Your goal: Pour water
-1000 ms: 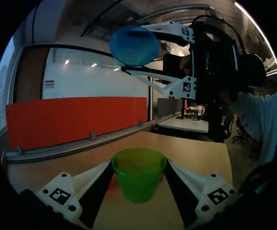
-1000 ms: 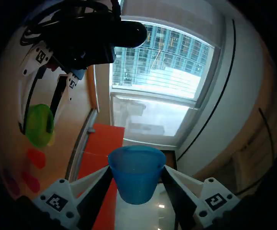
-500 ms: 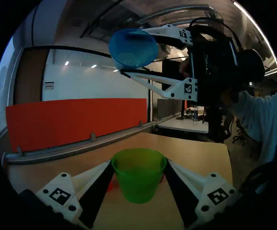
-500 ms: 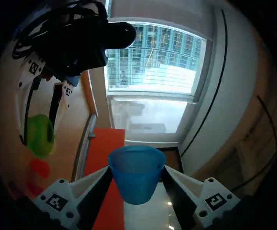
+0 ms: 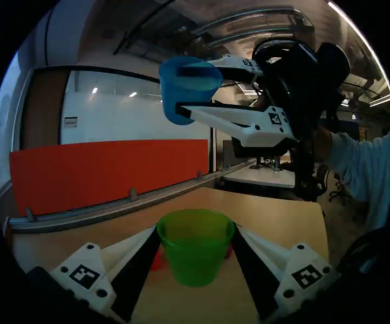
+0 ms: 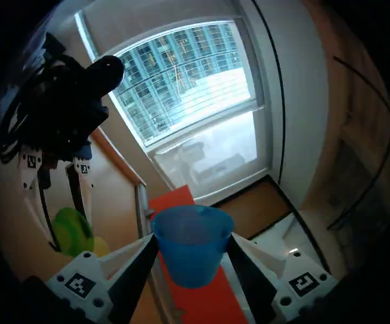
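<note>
left gripper [image 5: 195, 233]: closed on green cup [image 5: 196, 256] at mid-wall, cup upright, low over table [image 5: 281, 213]
right gripper [image 6: 192, 237]: clamps blue cup [image 6: 192, 259], held high beyond green cup
handling: light, thin plastic that probably flexes; hold mid-wall, gentle squeeze

Smooth translucent plastic green cup [image 5: 196, 254] and blue cup [image 5: 186, 89]; matt wooden table [image 5: 281, 216].

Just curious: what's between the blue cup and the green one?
Nothing but air, as the left gripper view shows: the blue cup is held above the green cup.
</note>
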A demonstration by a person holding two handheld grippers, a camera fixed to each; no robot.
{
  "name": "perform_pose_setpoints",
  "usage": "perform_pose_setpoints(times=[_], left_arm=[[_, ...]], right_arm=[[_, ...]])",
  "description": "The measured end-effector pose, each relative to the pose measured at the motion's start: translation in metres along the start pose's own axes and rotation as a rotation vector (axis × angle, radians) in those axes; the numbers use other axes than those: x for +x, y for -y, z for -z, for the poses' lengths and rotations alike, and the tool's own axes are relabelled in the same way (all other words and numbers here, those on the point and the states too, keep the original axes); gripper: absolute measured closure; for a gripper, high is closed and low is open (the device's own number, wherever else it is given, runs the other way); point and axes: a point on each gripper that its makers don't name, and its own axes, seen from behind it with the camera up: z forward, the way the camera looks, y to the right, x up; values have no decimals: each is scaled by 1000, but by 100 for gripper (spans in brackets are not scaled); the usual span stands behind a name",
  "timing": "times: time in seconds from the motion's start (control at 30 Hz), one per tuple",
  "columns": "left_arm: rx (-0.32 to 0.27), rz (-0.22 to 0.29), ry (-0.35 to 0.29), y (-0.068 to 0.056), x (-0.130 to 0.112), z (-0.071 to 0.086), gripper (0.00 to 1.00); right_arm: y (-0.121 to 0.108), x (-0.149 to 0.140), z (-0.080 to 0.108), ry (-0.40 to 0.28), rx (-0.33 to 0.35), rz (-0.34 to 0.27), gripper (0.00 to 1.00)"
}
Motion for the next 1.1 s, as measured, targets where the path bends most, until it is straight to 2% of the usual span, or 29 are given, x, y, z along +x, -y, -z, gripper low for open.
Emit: perform_pose_setpoints(times=[0.23,0.37,0.57,0.67,0.77,0.87,1.1], left_arm=[[5,-2,-2,1,1,1,12],[9,0,-2,3,1,1,12],[14,0,-6,4,3,2,12],[19,-1,-6,6,4,2,12],[23,1,-8,7,5,3,12],[26,5,-10,8,6,3,12],[38,6,-11,13,6,4,12]], right_arm=[[17,8,5,-19,37,-244,12],[24,13,6,-32,62,-417,12],[20,19,6,-55,81,-673,12],[19,21,7,-63,91,-783,13],[21,21,8,-64,103,-857,13],[22,19,9,-60,111,-906,13],[20,16,13,-59,107,-962,13]])
